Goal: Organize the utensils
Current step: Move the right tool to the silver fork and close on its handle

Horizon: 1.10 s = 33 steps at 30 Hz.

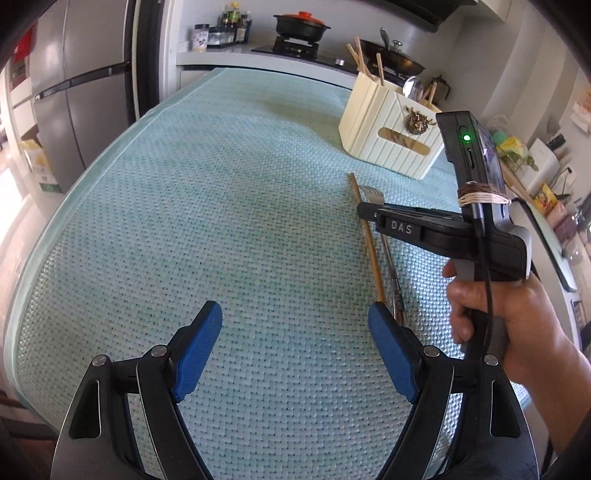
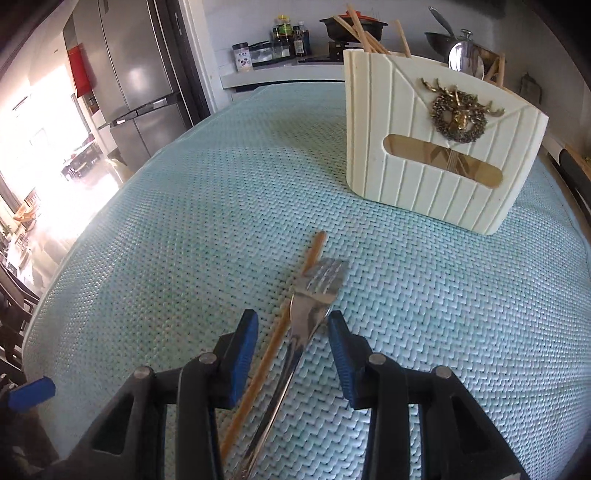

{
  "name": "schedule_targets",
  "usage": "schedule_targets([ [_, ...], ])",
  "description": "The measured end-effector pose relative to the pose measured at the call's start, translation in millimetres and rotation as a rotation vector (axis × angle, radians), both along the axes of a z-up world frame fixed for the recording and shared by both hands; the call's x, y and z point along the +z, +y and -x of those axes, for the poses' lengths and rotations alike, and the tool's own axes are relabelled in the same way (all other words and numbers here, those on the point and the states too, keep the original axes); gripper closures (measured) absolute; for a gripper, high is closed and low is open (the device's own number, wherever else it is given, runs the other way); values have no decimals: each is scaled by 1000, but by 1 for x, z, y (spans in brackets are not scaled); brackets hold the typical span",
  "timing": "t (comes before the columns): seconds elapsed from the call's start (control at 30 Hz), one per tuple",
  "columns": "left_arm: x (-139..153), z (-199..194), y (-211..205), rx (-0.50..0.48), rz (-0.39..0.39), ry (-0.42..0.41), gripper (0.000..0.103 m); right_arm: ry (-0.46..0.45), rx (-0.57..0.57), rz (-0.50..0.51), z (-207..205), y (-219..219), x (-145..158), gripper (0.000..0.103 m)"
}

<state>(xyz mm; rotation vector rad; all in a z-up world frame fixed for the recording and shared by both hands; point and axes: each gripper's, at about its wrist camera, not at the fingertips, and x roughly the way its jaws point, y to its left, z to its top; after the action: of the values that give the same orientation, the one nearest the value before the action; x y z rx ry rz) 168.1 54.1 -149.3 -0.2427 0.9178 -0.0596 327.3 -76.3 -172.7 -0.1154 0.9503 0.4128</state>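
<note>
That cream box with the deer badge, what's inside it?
Wooden chopsticks and a metal spoon poke out of the cream box. Its walls hide their lower parts, apart from glimpses through the front window.

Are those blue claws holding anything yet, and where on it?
Nothing yet. The right gripper straddles the fork and chopstick without pressing them; the left gripper hangs open over the mat.

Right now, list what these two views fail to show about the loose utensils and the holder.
- Fork handle end: cut off by the bottom edge, right wrist view; hidden behind the right gripper, left wrist view.
- Chopstick lower end: blurred.
- Holder compartments: hidden by its front wall.
</note>
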Motion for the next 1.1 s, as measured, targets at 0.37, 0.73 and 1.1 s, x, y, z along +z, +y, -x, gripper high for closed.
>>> schedule_targets([
  [0.37, -8, -9, -6, -11, 8, 28, 20, 3, -35, -27, 30, -65, 3, 97],
  [0.73, -11, -13, -10, -18, -7, 46, 20, 1, -134, -50, 63, -153, 14, 61],
  [1.1, -19, -24, 1, 1, -5, 80, 20, -12, -222, -163, 110, -184, 16, 53],
])
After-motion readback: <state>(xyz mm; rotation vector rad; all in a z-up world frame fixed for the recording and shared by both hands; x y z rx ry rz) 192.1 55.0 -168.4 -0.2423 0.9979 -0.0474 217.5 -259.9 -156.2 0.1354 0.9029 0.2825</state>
